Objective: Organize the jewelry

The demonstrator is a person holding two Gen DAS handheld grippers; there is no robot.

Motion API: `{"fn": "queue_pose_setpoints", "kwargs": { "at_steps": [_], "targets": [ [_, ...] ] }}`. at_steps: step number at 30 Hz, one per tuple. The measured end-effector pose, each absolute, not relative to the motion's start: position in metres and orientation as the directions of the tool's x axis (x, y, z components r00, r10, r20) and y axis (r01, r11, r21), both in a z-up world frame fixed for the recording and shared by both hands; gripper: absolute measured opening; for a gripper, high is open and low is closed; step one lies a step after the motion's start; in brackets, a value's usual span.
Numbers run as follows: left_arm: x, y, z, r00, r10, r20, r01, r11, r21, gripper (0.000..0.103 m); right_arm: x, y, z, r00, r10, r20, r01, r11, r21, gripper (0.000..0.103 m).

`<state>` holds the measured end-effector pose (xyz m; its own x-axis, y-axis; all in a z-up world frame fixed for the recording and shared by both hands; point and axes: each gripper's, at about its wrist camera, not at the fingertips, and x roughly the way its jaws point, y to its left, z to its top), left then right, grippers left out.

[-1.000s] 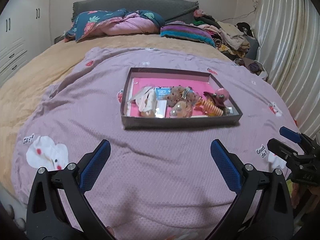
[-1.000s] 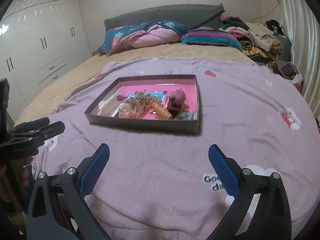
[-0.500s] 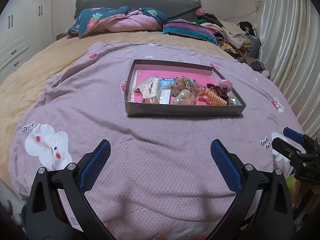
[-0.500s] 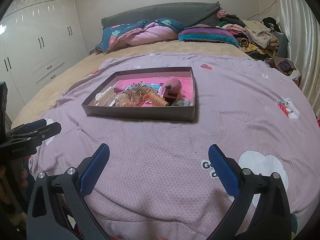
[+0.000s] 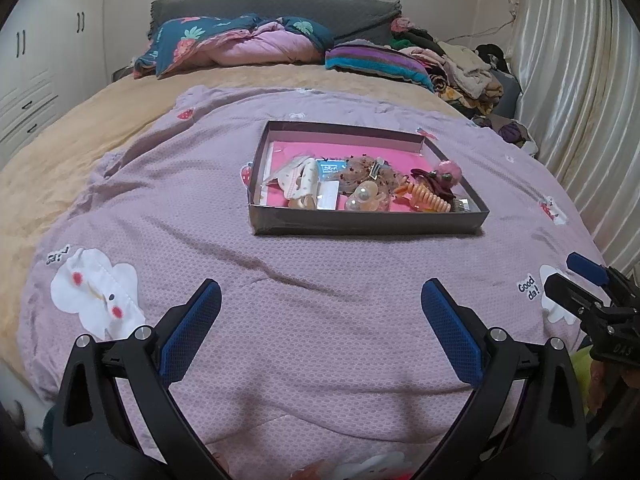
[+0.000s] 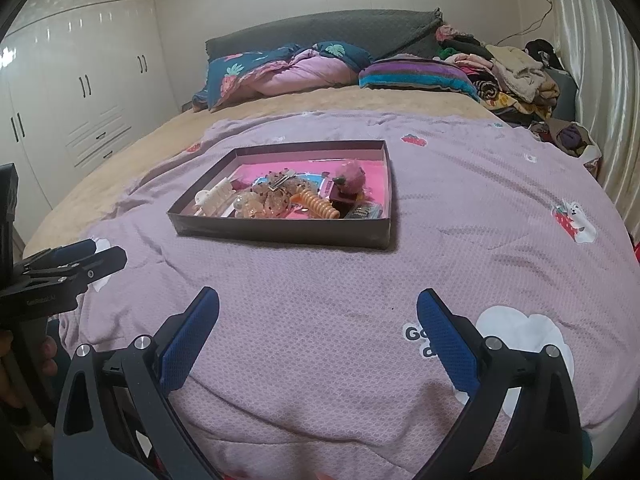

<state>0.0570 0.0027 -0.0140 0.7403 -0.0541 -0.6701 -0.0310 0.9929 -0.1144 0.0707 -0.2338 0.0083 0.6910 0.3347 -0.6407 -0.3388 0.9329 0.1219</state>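
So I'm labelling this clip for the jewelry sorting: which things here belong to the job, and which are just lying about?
Job:
shallow dark cardboard box with pink lining
orange spiral hair tie
cream hair claw
pink pompom clip

Lying about:
striped folded blanket
heap of clothes
strawberry-print pillow

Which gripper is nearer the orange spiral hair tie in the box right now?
Right, though only slightly. The right gripper hovers open over the quilt almost straight in front of the hair tie. The left gripper, also open, sits back and to the hair tie's left. Neither reaches the box.
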Motion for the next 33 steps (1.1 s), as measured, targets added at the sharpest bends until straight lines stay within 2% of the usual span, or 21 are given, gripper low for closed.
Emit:
{"fn": "queue_pose_setpoints", "kwargs": {
  "at_steps": [33],
  "targets": [
    [0.0585,0.0022,-0.0092,0.735,-0.044,-0.677,-0.04,0.993,-0.108,0.094,0.0697,-0.2364,0.0118,0.695,0.33,-0.639,-0.338,0.934,0.116,0.099]
  ]
}}
